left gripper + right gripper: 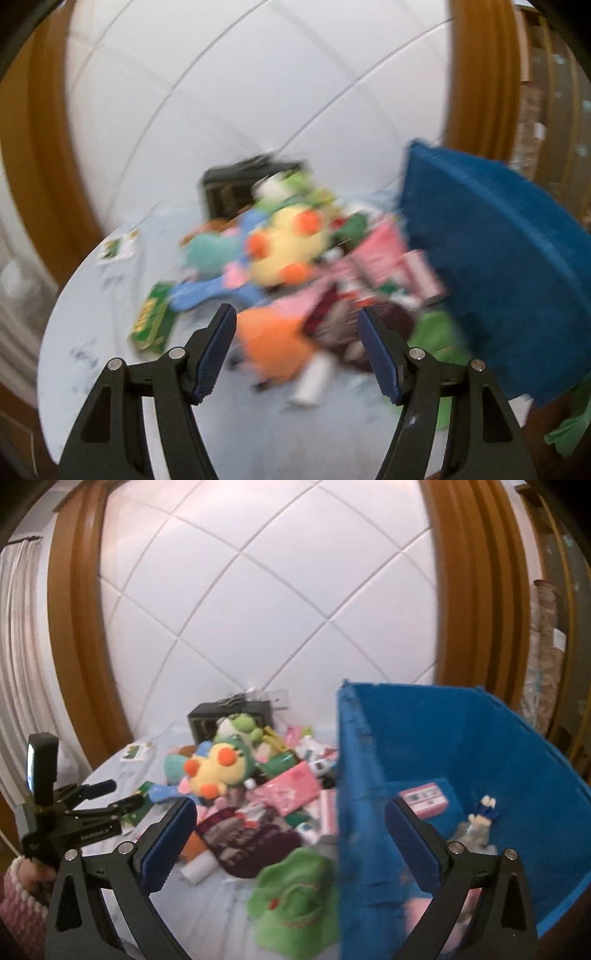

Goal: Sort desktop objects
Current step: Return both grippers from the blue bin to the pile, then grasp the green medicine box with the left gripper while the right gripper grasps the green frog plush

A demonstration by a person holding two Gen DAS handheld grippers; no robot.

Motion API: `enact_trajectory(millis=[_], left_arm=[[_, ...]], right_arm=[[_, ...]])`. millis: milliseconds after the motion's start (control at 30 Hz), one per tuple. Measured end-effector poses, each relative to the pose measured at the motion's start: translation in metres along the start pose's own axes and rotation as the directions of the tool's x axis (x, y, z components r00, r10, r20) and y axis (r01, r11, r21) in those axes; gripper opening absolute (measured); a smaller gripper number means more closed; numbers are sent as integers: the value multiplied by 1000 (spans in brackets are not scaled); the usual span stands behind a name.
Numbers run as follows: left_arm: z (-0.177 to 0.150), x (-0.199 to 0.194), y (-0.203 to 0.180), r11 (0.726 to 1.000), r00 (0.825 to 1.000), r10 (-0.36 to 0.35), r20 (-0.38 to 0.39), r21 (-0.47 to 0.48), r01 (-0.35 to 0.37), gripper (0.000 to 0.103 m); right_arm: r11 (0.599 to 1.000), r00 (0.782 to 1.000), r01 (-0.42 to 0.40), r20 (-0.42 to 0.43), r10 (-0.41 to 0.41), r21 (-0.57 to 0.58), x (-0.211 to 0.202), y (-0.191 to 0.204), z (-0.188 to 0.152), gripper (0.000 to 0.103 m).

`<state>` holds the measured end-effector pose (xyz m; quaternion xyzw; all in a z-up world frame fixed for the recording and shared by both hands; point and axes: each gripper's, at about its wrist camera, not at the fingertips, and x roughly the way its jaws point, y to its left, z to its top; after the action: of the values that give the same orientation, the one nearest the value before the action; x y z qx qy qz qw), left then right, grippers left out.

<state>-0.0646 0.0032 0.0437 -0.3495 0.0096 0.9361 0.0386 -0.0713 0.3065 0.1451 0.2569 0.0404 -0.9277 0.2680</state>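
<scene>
Nearest, the left hand-held gripper [297, 347] is hovering with its blue-padded jaws apart and nothing between them, aiming down at the heap. The right hand-held gripper [291, 843] is likewise standing apart and empty, straddling the wall of the rigid blue plastic bin [517, 738] at the pale counter's [207, 912] right edge, probably the sorting destination. Beyond, a soft yellow plush duck with orange patches [212, 771] is crowning the jumbled pile mid-counter, beside a flat pink pouch [291, 788].

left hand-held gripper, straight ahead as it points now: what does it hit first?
Most likely the orange soft item lying between the open left hand-held gripper fingers' line, at the near edge of the pile. The frame is blurred and depth is unclear, so the dark patterned cloth beside it is possible.
</scene>
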Motion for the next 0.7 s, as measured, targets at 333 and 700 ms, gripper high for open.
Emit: enact_trajectory(millis=[333,700], left_arm=[[-51,85,175,979,969,145,-199,-112,-170,68],[-45,202,222,988,936,120,-330,-53,-145,68]], right_arm=[[995,990,49,-138,-37,85,76,61,-43,103],[940,913,240,-385,-135,241,165,37,-128,103]])
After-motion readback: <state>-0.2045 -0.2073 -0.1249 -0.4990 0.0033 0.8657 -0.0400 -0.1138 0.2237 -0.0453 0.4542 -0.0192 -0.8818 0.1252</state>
